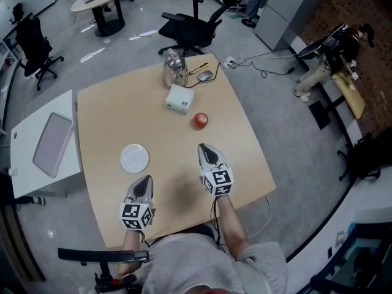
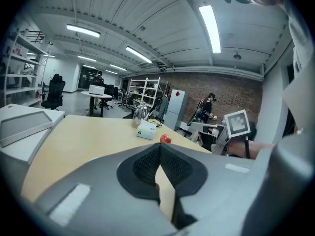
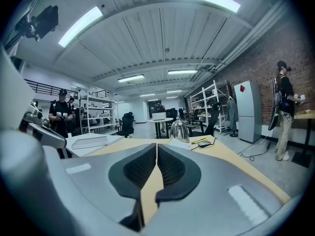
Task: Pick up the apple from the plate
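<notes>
1. Spanning most of the head view, the wooden table [image 1: 104, 115] carries every item.
2. The right gripper [image 1: 203, 147] is over the table's near edge. Its jaws are pressed together at the tips, with nothing between them.
3. The left gripper [image 1: 147, 179] is beside it, nearer the person. Its jaws also meet at the tips and are empty.
4. The white plate [image 1: 134, 158] lies just ahead of the left gripper.
5. The apple [image 1: 200, 120] sits on bare tabletop, well apart from the plate. It is ahead of the right gripper and near a white box [image 1: 179, 98].
</notes>
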`<state>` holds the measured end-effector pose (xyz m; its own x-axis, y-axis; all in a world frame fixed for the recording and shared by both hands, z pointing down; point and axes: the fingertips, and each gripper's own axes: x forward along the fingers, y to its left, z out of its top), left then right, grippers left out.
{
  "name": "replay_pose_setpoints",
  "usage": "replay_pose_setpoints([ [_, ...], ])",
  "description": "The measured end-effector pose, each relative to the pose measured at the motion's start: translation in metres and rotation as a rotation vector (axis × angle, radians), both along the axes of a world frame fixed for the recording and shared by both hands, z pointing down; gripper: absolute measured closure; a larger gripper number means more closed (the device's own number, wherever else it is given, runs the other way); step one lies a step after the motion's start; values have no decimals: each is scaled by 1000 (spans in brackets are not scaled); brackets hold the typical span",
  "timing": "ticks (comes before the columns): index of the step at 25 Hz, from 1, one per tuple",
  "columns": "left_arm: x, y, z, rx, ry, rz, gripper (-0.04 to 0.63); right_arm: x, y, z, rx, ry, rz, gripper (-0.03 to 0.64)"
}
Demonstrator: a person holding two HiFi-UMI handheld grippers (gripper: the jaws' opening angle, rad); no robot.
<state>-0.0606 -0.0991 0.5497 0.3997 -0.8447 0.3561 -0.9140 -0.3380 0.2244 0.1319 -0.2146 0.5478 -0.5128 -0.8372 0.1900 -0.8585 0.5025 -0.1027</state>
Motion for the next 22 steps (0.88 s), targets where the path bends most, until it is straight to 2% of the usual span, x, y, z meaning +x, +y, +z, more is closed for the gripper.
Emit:
replay_pose_setpoints([
  [22, -12, 64, -54, 139, 3, -14, 575, -14, 104, -43, 35, -57, -7, 611],
])
